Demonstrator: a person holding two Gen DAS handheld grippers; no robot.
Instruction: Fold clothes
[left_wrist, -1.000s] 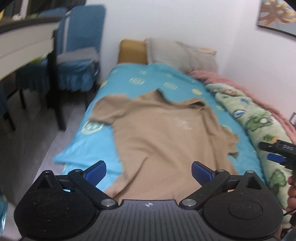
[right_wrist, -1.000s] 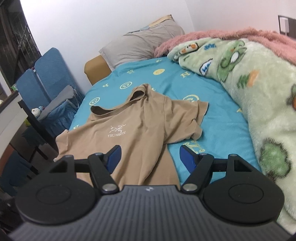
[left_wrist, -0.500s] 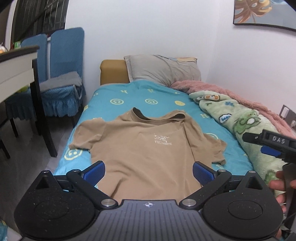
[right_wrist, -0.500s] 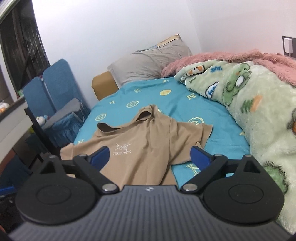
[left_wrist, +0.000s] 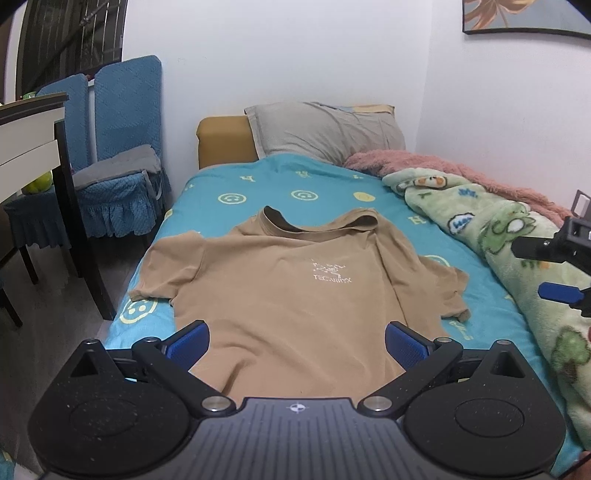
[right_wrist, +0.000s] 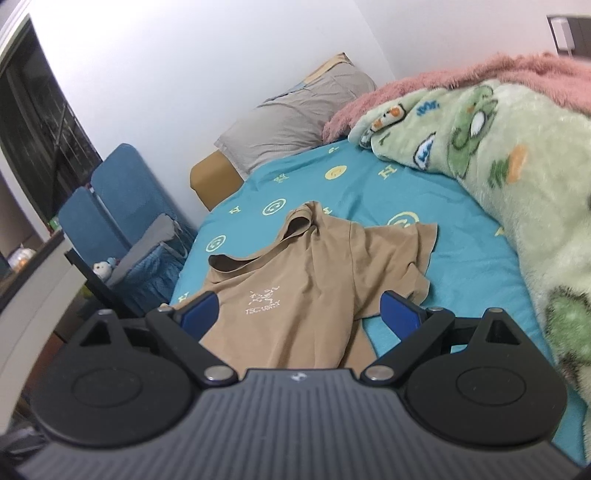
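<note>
Hand-held gripper (left_wrist: 295, 341) gapes above rumpled tan T-shirt (left_wrist: 295, 280), logo up.

Count: 1 tan T-shirt (left_wrist: 295, 280) on 1 bed (left_wrist: 325, 184). 1 grey pillow (left_wrist: 325, 129) at the far end. 2 blankets on the right: 1 green cartoon-print (left_wrist: 517, 251), 1 pink (left_wrist: 424, 162) beyond it. 2 blue-covered chairs (left_wrist: 125, 110) on the left. 1 desk (left_wrist: 29, 129) at far left. 1 framed picture (left_wrist: 524, 16) high on the right wall. 2 hand-held grippers: left (left_wrist: 295, 341), right (right_wrist: 299, 312).
</note>
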